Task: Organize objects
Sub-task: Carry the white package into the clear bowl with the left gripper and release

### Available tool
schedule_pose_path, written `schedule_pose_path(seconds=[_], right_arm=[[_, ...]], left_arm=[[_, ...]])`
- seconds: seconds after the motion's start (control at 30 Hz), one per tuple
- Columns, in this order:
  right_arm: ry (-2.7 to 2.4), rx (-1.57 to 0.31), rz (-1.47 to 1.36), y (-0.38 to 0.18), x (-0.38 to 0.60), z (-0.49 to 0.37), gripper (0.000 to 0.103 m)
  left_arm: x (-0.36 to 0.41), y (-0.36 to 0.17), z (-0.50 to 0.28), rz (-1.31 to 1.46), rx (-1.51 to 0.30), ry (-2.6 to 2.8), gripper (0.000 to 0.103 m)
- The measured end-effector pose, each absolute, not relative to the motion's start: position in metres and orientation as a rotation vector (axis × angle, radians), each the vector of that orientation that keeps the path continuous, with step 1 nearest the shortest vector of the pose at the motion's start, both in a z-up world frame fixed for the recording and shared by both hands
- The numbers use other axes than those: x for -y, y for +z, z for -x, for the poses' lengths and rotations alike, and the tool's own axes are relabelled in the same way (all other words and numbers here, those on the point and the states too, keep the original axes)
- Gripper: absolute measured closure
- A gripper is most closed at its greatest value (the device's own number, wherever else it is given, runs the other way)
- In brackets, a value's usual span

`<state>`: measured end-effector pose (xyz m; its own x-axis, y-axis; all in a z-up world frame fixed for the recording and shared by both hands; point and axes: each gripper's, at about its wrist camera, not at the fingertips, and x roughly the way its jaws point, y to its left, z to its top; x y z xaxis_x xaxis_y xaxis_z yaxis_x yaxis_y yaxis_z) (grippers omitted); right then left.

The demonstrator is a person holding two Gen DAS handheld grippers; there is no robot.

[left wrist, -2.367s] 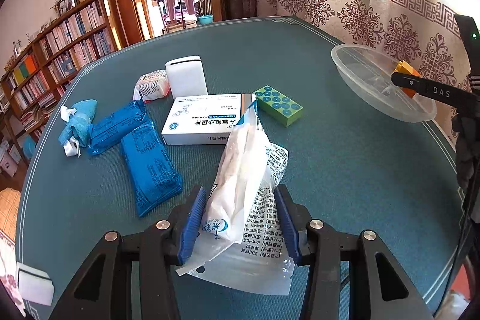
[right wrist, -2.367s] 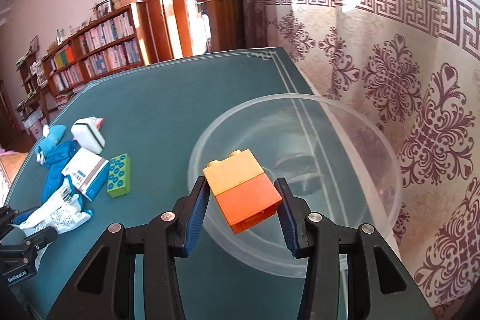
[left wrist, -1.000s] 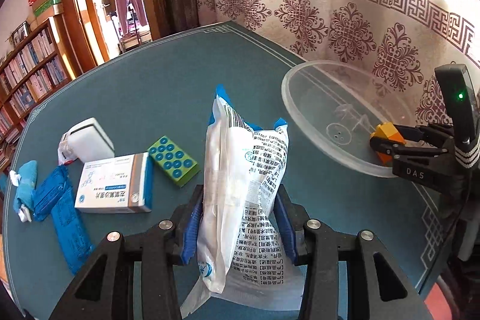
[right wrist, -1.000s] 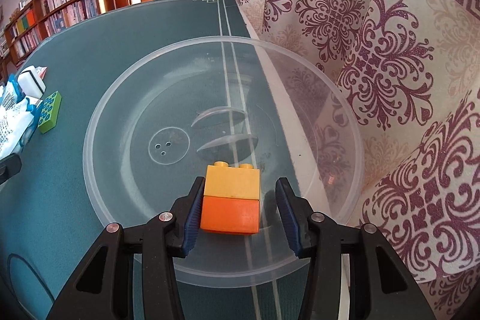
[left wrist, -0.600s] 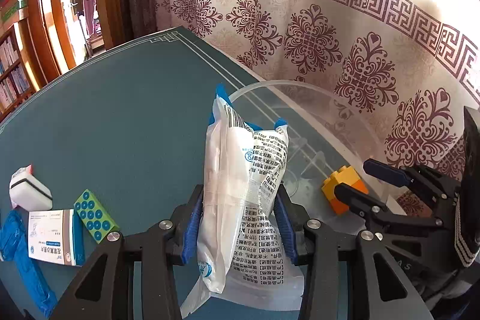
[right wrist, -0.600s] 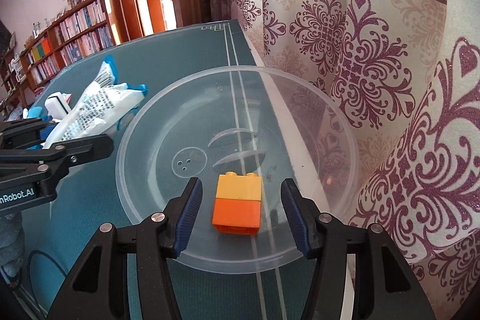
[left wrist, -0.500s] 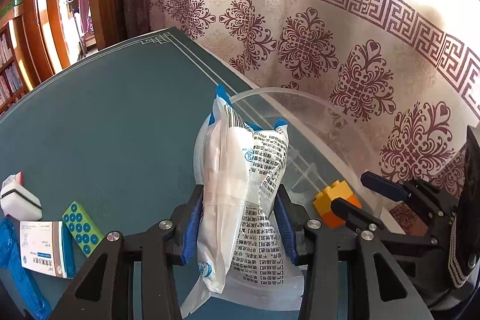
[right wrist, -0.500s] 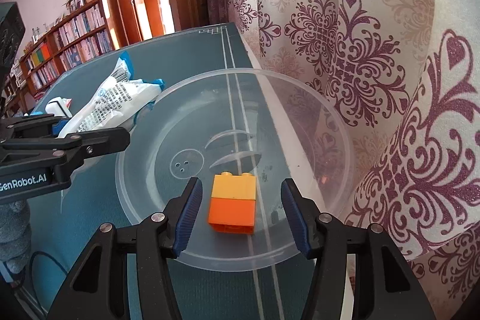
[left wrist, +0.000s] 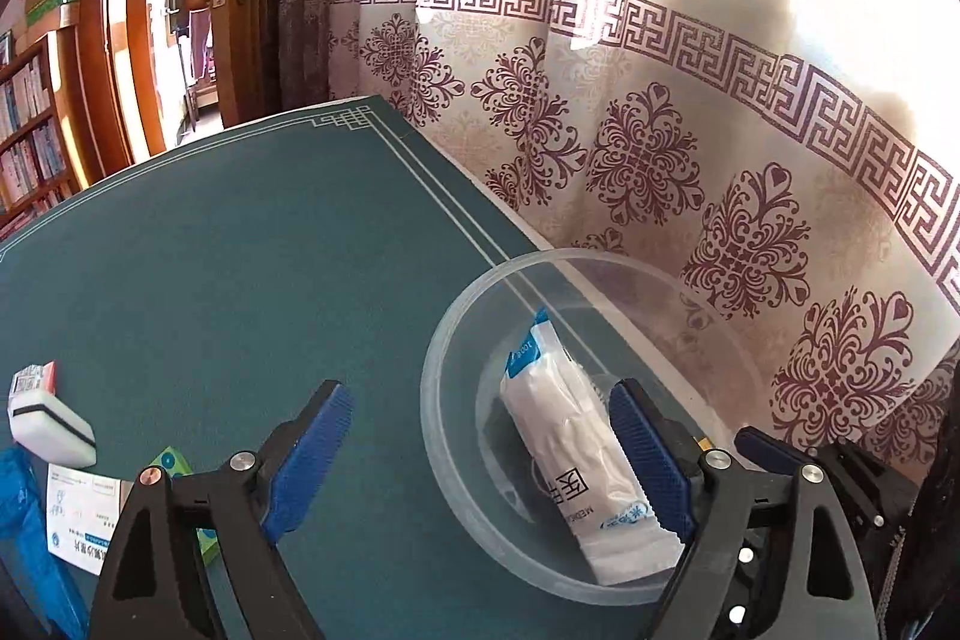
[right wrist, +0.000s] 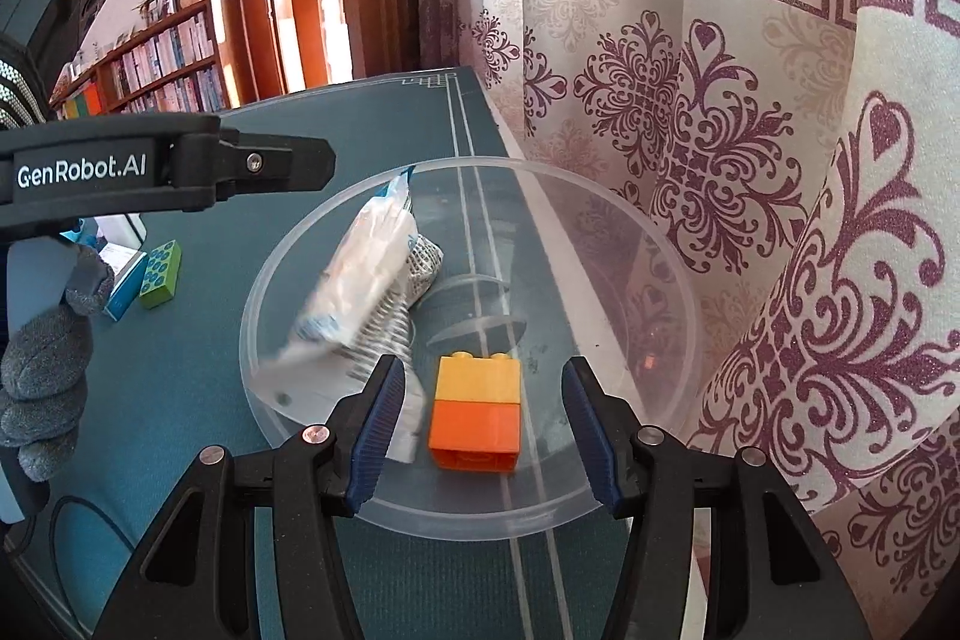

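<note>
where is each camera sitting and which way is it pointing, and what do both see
Left wrist view: sits on the left gripper, looking forward and down past its opening, empty jaws at the clear bowl holding the white packet; the right gripper's fingers show at the lower right.
Right wrist view: sits on the right gripper, looking down into the bowl at the orange and yellow block, which lies free between its open jaws; a gloved hand shows at left.
Shared: bowl, packet, teal table, patterned curtain.

Bright daylight floods through the patterned white-and-maroon curtain (left wrist: 660,160), blowing out its top, while fisheye bending darkens both views' corners.
</note>
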<state>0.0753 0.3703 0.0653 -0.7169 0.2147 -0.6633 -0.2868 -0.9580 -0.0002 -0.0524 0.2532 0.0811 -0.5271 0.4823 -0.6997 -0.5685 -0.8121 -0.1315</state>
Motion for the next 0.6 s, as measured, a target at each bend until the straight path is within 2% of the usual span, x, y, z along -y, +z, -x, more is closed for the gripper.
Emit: schedule_pose_path(seconds=[0.2, 0.5, 0.6], right_arm=[[2.703, -0.121, 0.985, 0.07, -0.363, -0.079, 0.047], [2.722, -0.13, 0.926, 0.075, -0.357, -0.085, 0.046], [2.73, -0.131, 0.886, 0.079, -0.355, -0.088, 0.043]], left_arm=[[-0.228, 0.072, 0.048, 1.047, -0.127, 2.374, 0.012], [-0.196, 0.069, 0.036, 1.028, -0.138, 2.491, 0.004], [-0.186, 0.067, 0.034, 1.03, -0.148, 2.527, 0.003]])
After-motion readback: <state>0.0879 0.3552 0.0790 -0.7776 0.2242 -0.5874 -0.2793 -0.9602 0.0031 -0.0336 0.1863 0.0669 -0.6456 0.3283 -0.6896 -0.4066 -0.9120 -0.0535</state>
